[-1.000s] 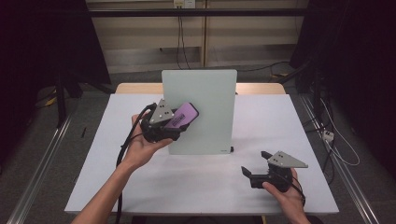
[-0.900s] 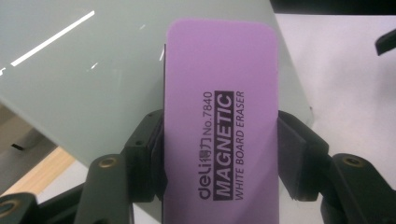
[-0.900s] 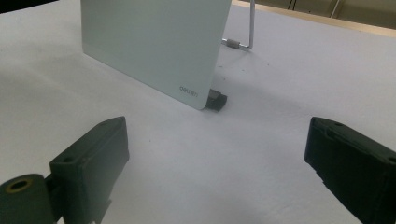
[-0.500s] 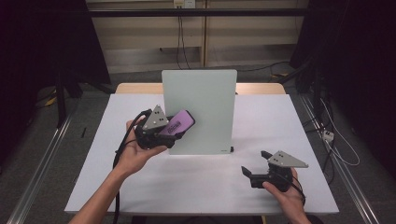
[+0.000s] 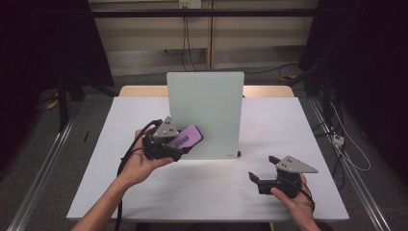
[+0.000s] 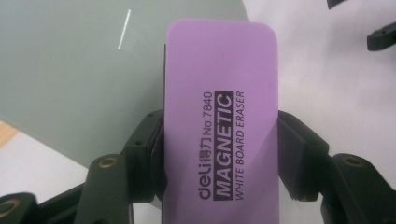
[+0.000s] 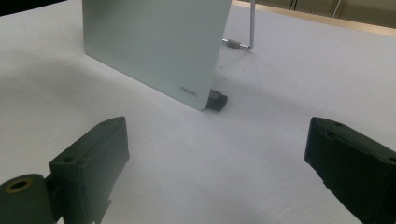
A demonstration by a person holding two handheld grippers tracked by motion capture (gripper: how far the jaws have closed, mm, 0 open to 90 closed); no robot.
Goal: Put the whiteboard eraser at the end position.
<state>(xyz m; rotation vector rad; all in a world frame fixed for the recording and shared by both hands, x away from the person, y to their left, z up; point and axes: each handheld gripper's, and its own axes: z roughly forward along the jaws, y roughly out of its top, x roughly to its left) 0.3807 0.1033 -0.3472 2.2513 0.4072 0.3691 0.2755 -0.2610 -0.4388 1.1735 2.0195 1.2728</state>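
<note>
High view: we see a white-covered table [image 5: 207, 192] with an upright pale grey-green whiteboard panel [image 5: 207, 103] standing near its middle, facing the person's side. Left gripper [image 5: 179, 143] sits just in front of the panel's lower left part, held up off the table by the left hand [image 5: 139, 161], cable trailing down along the forearm. Its jaws are clamped on a flat purple rectangular whiteboard eraser with rounded corners [image 5: 186, 137]; the eraser's long axis tilts up to the right and its far end overlaps the panel face. We can't tell from here whether it touches the panel. Left gripper view confirms the grip: both black jaws press the eraser's long edges [image 6: 219, 130], printed label "deli No.7840 MAGNETIC WHITE BOARD ERASER" running along it, panel [image 6: 70, 79] behind and to the left with a short white streak on it. Right gripper [image 5: 257, 179] rests low at the table's near right, well apart from the panel, held by the right hand [image 5: 293, 199], jaws spread wide with nothing between them. Right gripper view: we see both jaws far apart over bare table [image 7: 201, 177], the panel's lower corner [image 7: 187, 88] with a small logo, a black foot [image 7: 217, 100] under it and a wire stand leg [image 7: 247, 32] behind.
</note>
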